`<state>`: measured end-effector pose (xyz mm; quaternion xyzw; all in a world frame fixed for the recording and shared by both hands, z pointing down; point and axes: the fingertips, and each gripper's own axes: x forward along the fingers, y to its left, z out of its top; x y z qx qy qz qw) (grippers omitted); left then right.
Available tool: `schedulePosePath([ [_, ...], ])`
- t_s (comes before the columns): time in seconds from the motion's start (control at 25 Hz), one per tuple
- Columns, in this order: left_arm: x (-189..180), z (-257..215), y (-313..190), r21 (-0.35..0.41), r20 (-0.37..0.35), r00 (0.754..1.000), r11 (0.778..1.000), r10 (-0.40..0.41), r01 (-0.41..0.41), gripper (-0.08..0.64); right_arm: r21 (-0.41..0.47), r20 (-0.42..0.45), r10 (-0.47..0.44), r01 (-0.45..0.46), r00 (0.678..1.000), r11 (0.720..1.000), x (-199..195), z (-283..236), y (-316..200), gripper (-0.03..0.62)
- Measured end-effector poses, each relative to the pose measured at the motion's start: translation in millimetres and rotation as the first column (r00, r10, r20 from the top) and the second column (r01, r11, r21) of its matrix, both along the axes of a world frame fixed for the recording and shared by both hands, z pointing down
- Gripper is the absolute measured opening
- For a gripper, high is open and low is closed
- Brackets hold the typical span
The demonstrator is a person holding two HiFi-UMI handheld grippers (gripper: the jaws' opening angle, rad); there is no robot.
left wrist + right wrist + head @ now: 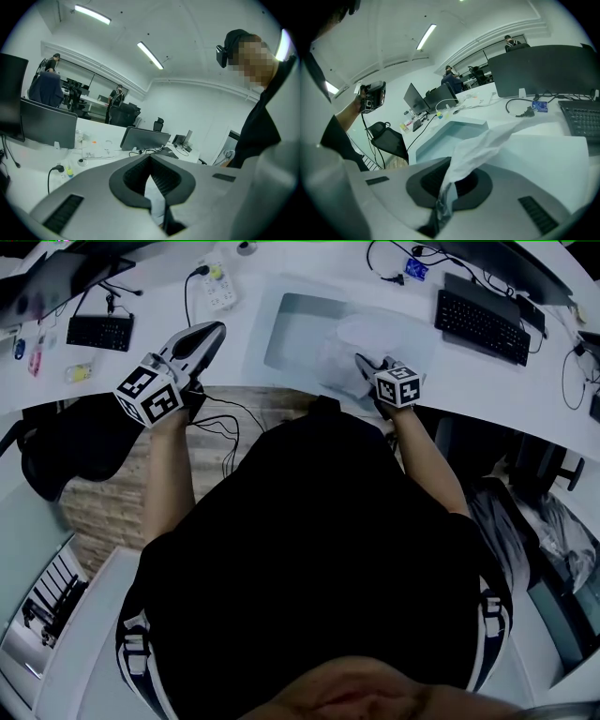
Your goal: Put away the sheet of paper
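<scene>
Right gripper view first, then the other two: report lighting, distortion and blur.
Right gripper view: strong fisheye bending with black corners and a cool teal cast; the sheet of paper goes soft nearest the lens. Left gripper view: the ceiling lights glare brightly and the same black corners show. Head view: dim and bluish, with the desk edge curved.

Left keyboard (99, 332), power strip (218, 285) and right keyboard (478, 324) lie on 1 white desk (309, 277).

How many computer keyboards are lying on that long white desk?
2. One black keyboard lies at the far left of the desk; the other keyboard sits at the right. Others may be out of view.
</scene>
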<state>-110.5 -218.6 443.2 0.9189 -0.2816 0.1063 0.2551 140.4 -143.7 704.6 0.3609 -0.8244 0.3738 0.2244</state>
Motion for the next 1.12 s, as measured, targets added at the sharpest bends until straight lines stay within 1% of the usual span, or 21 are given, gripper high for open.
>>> schedulePosePath([
  [0.28, 4, 5, -2, -0.012, 0.004, 1.000, 1.000, -0.010, 0.010, 0.021, -0.049, 0.007, 0.004, -0.004, 1.000, 0.999, 9, 16, -5, 0.014],
  [0.68, 8, 11, -1, -0.024, -0.002, 1.000, 0.999, -0.025, 0.025, 0.021, -0.136, 0.014, 0.047, -0.044, 0.999, 0.990, 23, 41, -4, 0.014],
  [0.88, 10, 13, 3, -0.031, 0.003, 1.000, 0.999, -0.029, 0.029, 0.021, -0.161, 0.035, 0.080, -0.073, 0.996, 0.984, 27, 46, -4, 0.014],
  [1.0, 10, 14, 4, -0.034, 0.000, 1.000, 0.999, -0.029, 0.029, 0.021, -0.178, 0.025, 0.094, -0.088, 0.995, 0.980, 32, 50, -5, 0.014],
  [1.12, 10, 17, 5, -0.040, 0.003, 0.999, 0.999, -0.035, 0.035, 0.021, -0.227, 0.040, 0.139, -0.126, 0.990, 0.966, 36, 58, -2, 0.014],
])
